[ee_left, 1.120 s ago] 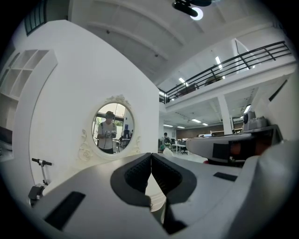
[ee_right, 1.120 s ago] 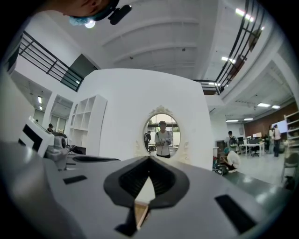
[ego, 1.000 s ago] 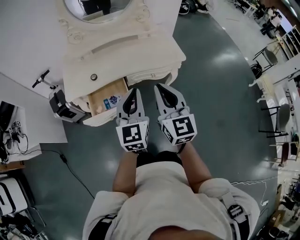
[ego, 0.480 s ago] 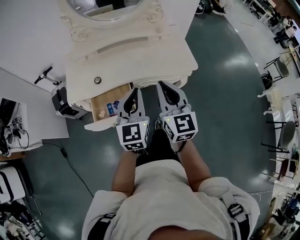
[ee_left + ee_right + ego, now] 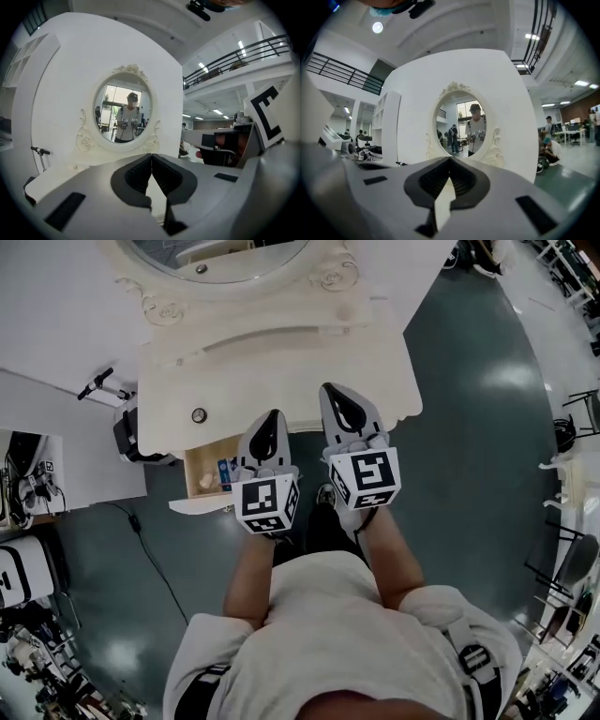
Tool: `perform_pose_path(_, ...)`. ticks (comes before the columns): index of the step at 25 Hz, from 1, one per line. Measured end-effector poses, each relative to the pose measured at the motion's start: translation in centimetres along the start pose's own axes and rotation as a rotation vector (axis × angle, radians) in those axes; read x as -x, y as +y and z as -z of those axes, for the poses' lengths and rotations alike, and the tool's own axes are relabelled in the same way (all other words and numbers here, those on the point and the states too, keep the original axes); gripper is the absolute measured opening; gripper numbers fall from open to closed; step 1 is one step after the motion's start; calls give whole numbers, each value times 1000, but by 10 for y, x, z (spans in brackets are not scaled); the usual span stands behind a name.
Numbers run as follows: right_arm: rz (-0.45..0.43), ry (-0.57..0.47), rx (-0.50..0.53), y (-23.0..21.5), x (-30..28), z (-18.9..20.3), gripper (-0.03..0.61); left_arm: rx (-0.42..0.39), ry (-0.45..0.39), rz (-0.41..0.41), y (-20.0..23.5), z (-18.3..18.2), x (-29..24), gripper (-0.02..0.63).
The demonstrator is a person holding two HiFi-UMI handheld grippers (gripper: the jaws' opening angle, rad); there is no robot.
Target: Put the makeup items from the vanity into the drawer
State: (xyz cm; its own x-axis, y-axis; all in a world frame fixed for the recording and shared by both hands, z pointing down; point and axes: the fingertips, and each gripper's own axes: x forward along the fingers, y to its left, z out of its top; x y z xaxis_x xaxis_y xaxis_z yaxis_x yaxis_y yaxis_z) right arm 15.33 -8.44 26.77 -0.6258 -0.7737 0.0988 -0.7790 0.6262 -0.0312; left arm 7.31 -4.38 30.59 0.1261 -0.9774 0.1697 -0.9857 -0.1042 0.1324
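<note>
- Only the head view shows the open drawer [image 5: 211,474]. It lies just left of the left tongs [image 5: 271,418], nearer the person than their tips. Its bare wooden inside holds a blue-and-white packet [image 5: 225,470] and a pale lump [image 5: 207,482] that I cannot name.
- Also seen only from above, a small round dark item [image 5: 199,415] with a light ring sits on the cream table [image 5: 281,352]. It is left of the left tongs and apart from them.
- The right tongs [image 5: 336,393] reach over the table's scalloped front edge, beside the left pair without touching it.
- In the left gripper view, the ribbed dark pads [image 5: 138,176] are pressed together at the tips with nothing between them.
- Ahead of them stands the oval mirror [image 5: 124,115] in a carved white frame, with a person reflected holding both tongs. The right pair's marker cube [image 5: 269,117] shows at the right edge.
- In the right gripper view, the jaws likewise meet at the tips and are empty. The shells are smooth and grey, the same mirror stands ahead, and a glossy dark-green floor [image 5: 567,180] lies to the right.
</note>
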Motion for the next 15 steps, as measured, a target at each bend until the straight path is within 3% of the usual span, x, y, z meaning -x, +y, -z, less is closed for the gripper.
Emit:
perform_pose_path(5, -109, 60, -14, 9, -50, 26, 14, -12, 73, -107, 37, 20, -19, 6)
perform_pose_path(11, -297, 138, -5, 84, -93, 61, 14, 31, 102, -280, 112, 41, 4, 6)
perform_pose_path(15, -375, 165, 24, 124, -112, 68, 14, 74, 113, -336, 143, 53, 17, 6)
